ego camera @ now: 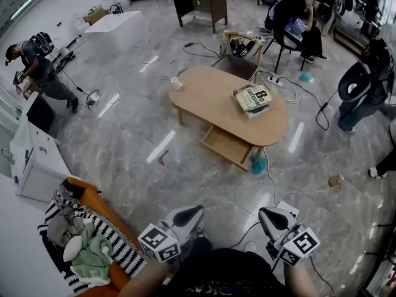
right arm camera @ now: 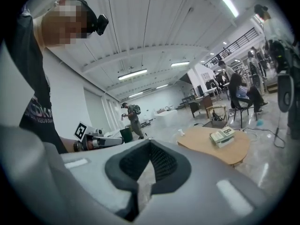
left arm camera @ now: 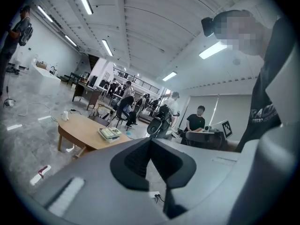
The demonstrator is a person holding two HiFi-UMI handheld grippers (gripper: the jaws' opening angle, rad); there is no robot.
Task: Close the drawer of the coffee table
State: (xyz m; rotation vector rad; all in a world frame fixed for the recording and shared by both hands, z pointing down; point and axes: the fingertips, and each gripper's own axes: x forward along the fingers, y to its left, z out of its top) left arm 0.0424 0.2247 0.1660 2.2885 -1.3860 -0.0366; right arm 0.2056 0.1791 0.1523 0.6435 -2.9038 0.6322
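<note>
Head view is showing my worry: the coffee table (ego camera: pixel 210 91) is standing with its drawer (ego camera: pixel 224 146) hanging open on the near side. An off-centre push could be jamming it askew, and the floor cable (ego camera: pixel 270 179) could be catching my feet. The drawer is lying far ahead, well apart from my left gripper (ego camera: pixel 192 213) and right gripper (ego camera: pixel 267 215), both closed and empty.

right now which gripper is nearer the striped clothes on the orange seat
Left. In the head view the left gripper is just right of the striped clothes. The right gripper sits further right, beyond the left one.
</note>
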